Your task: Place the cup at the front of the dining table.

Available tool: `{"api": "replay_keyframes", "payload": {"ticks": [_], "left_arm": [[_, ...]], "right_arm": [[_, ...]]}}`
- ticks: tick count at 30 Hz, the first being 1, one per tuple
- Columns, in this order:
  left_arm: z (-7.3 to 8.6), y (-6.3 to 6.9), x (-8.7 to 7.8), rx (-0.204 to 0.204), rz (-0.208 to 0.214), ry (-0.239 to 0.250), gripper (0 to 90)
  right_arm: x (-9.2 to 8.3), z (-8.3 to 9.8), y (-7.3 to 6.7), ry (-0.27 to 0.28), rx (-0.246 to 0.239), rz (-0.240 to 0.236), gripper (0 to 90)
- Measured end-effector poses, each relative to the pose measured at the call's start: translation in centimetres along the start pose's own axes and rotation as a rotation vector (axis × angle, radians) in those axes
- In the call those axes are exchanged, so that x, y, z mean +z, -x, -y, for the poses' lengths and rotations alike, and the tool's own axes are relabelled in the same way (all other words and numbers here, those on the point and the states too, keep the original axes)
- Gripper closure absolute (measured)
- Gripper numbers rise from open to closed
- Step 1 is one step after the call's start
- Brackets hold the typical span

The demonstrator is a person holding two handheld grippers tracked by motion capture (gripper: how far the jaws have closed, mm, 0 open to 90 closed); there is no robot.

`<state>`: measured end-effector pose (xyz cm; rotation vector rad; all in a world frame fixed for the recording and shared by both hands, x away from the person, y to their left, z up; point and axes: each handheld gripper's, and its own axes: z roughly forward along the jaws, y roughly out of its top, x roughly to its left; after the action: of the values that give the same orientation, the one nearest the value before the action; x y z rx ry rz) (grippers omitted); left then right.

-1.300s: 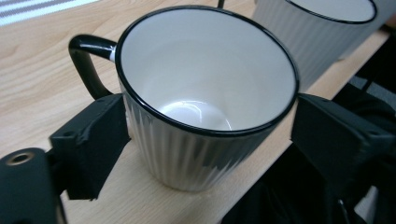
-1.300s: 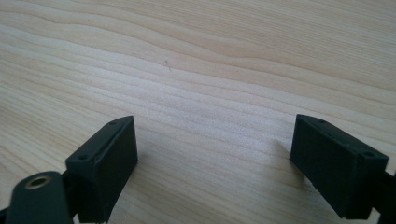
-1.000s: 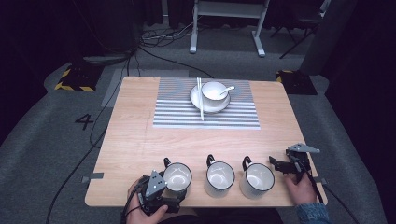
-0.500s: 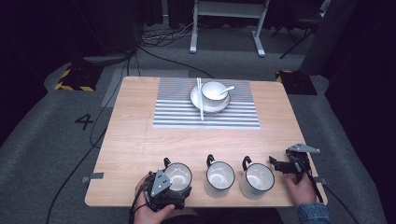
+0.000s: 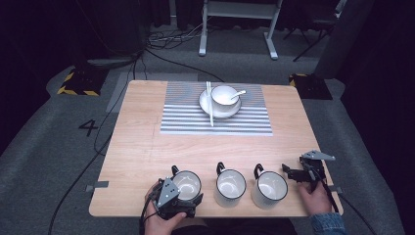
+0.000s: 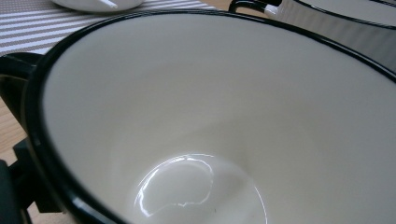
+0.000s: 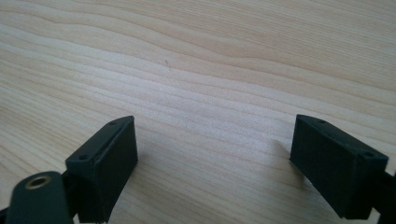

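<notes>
White mug (image 5: 186, 184) between the left tongs (image 5: 177, 201) — jaws just spread, seemingly released, right tongs (image 5: 293, 174) gaping over bare wood.

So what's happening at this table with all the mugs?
A person holds a pair of tongs in each hand. The left tongs sit around the leftmost white enamel mug with a black rim; their jaws have just been opening, the mug between them. The right tongs rest open over bare wood beside the other two mugs. Farther back, a white bowl waits on a striped placemat.
</notes>
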<state>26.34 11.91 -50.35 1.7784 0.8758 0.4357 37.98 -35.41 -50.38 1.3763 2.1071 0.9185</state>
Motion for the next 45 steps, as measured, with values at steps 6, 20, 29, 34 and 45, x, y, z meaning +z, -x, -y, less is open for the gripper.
{"api": "replay_keyframes", "payload": {"ticks": [6,20,29,34,45], "left_arm": [[-0.2,0.2,-0.1,-0.006,-0.015,-0.019,1.2],[-1.2,0.1,-0.6,0.027,-0.008,-0.099,1.7],[-3.4,-0.6,-1.3,0.028,0.037,-0.121,1.7],[-4.5,-1.5,-1.5,-0.008,0.056,-0.126,1.8],[-7.1,-3.4,-1.4,-0.015,0.063,-0.1,1.8]], "right_arm": [[0.0,0.0,0.0,0.0,0.001,-0.001,15.0],[0.0,0.0,0.0,0.0,0.001,-0.001,15.0],[0.0,0.0,0.0,0.0,0.001,-0.001,15.0],[0.0,0.0,0.0,0.0,0.001,-0.001,15.0],[0.0,0.0,0.0,0.0,0.001,0.0,14.9]]}}
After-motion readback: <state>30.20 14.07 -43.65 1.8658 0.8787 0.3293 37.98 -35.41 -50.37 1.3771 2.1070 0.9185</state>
